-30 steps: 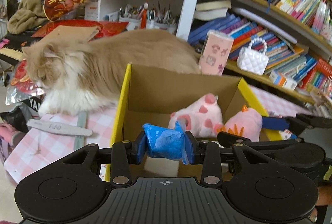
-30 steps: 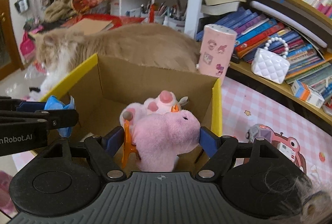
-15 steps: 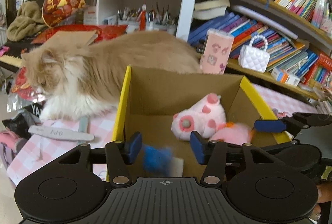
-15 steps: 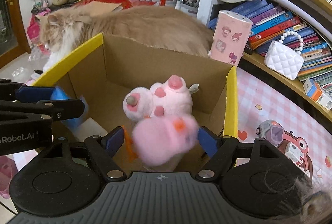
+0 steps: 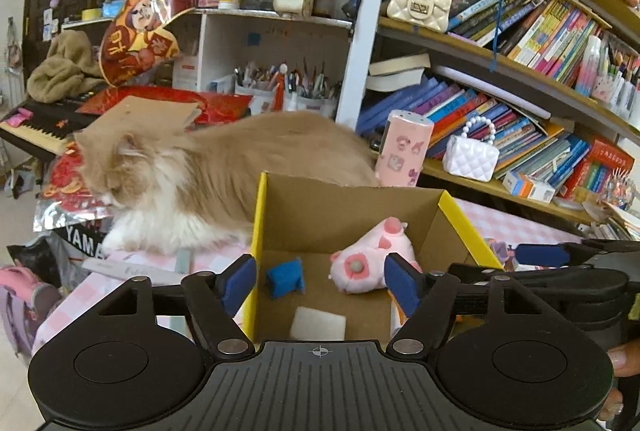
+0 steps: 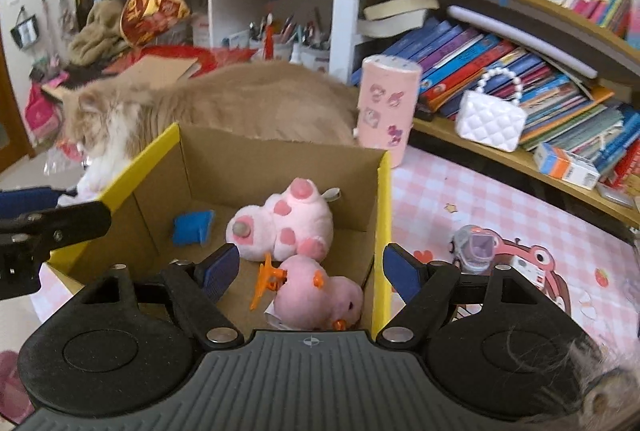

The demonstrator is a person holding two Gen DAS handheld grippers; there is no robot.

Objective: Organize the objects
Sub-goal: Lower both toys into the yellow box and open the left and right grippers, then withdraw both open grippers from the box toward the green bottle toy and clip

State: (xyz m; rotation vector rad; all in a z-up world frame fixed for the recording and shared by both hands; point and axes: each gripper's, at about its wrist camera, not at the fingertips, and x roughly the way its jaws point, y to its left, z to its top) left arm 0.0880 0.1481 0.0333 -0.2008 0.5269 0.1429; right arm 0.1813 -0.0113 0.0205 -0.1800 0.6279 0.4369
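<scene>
An open cardboard box with yellow rims [image 5: 258, 231] [image 6: 384, 215] stands on the pink checked tablecloth. On its floor lie a small blue pouch [image 5: 285, 278] [image 6: 193, 227], a spotted pink plush [image 5: 370, 263] [image 6: 282, 221], a pink plush with orange feet [image 6: 316, 297] and a white square pad [image 5: 318, 323]. My left gripper [image 5: 320, 283] hovers over the box's near left side, its jaws opening with nothing pressed between them. My right gripper [image 6: 312, 271] stands open above the box's near right corner, clear of the plush below it.
A long-haired ginger and white cat [image 5: 200, 183] lies right behind the box. A pink cylinder [image 6: 386, 115] stands at the box's far right corner. A small toy [image 6: 476, 247] sits on the cloth to the right. Crowded bookshelves [image 5: 520, 79] line the back.
The left gripper let go of the blue pouch and the right gripper let go of the pink plush. Both dropped onto the box floor. Both grippers rose and drew back a little.
</scene>
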